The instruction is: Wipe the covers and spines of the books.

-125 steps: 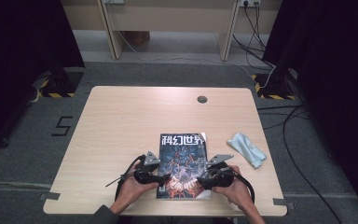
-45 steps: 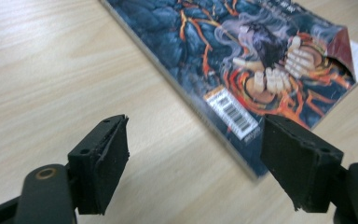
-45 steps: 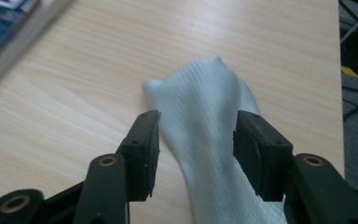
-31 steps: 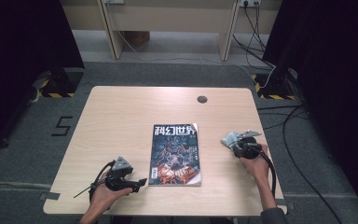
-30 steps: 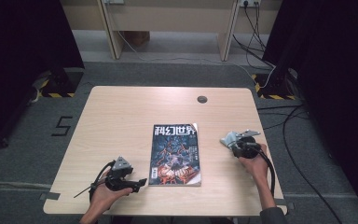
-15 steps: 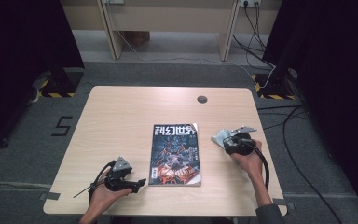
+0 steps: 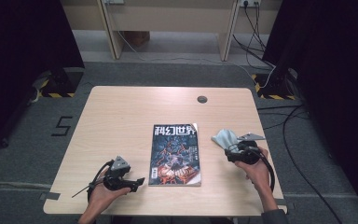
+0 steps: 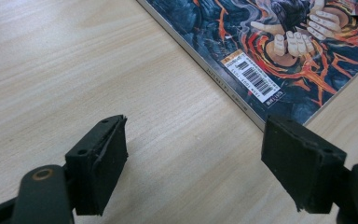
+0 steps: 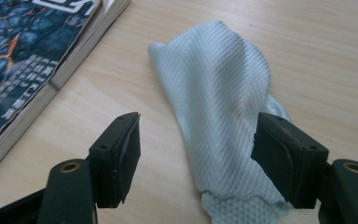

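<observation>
Now the right gripper (image 9: 196,158) is hanging wide open over a pale cloth (image 9: 223,112) — apparently without touching it — beside the magazine (image 7: 175,154); the left gripper (image 8: 193,163), also open, is idling on the desk (image 7: 121,116).

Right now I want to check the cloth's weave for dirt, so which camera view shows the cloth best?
The right gripper view: the pale cloth lies close between the open right gripper, its ribbed weave sharp. The high view shows it as a small pale patch beside the magazine.
</observation>
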